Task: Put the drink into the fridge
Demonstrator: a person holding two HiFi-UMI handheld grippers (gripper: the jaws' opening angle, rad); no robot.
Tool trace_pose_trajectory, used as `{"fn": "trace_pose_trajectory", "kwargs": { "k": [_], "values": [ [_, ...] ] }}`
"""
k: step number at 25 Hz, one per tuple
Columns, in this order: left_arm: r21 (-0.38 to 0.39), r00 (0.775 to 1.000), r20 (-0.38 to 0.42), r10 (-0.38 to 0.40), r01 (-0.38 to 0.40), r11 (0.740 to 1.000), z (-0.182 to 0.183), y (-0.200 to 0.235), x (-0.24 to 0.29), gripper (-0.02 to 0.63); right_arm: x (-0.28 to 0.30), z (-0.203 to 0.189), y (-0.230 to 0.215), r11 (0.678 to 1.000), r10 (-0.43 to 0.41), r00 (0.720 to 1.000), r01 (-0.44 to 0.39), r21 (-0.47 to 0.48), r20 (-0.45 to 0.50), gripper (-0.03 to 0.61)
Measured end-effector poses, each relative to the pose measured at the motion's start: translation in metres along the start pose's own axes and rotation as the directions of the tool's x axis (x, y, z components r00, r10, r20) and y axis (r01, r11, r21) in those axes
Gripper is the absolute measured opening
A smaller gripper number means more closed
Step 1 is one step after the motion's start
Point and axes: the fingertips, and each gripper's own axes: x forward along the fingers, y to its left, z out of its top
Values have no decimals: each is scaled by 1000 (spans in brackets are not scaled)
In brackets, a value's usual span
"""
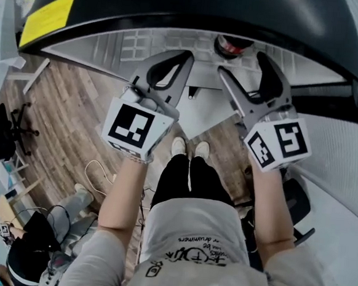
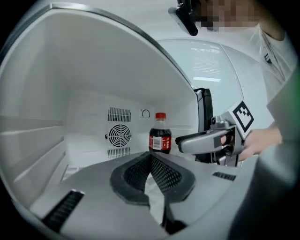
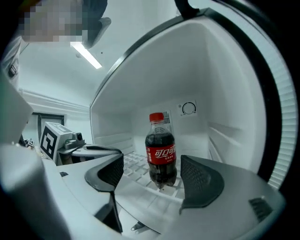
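The drink, a small cola bottle (image 3: 161,152) with a red cap and red label, stands upright on the wire shelf (image 3: 132,165) inside the white fridge (image 2: 93,84). My right gripper (image 3: 151,165) is open. The bottle stands just ahead of the gap between its jaws and neither pad touches it. My left gripper (image 2: 150,157) is shut with nothing in it, left of the bottle (image 2: 160,136) and short of it. The head view shows both grippers at the fridge opening, left gripper (image 1: 185,58) and right gripper (image 1: 242,64), with the red bottle cap (image 1: 231,46) just beyond them.
The fridge's back wall carries a round fan vent (image 2: 120,135) and a dial (image 3: 189,108). A black curved fridge top (image 1: 177,3) with a yellow label (image 1: 48,17) fills the upper head view. Below lie a wooden floor (image 1: 63,130), a chair (image 1: 1,133) and another person (image 1: 35,248).
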Motion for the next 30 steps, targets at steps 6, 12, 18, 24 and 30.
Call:
{"fn": "trace_pose_trajectory", "kwargs": {
  "k": [6, 12, 18, 24, 30],
  "values": [
    [-33, 998, 61, -32, 34, 999, 28, 15, -20, 2, 17, 15, 34, 997, 71, 997, -71, -20, 1, 338],
    [-25, 992, 90, -83, 86, 996, 59, -58, -49, 2, -57, 30, 61, 989, 149, 988, -148, -20, 28, 170],
    [-35, 988, 121, -98, 103, 994, 87, -84, -75, 2, -78, 63, 91, 977, 211, 976, -208, -48, 60, 83],
    [-69, 985, 147, -92, 103, 992, 104, -101, -99, 2, -100, 85, 110, 974, 224, 971, -222, -38, 77, 63],
    [-63, 983, 148, -105, 115, 991, 119, -125, -122, 2, -122, 104, 130, 961, 275, 959, -272, -51, 64, 55]
  ]
}}
